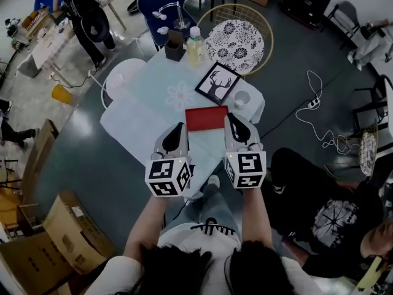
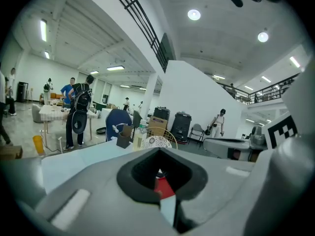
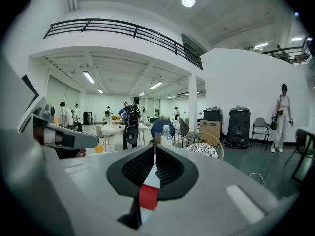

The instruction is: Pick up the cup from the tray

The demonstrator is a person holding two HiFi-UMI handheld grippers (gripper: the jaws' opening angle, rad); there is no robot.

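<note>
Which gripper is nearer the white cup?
The right gripper, on the head view's right: the cup stands just beyond its tip, by the deer picture. The left gripper is farther off, to the left.

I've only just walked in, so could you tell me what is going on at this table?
A person holds a gripper in each hand above the near edge of a cloth-covered table. The left gripper and the right gripper are both shut and empty. A red tray lies between them; the white cup stands on the cloth nearby, untouched.
</note>
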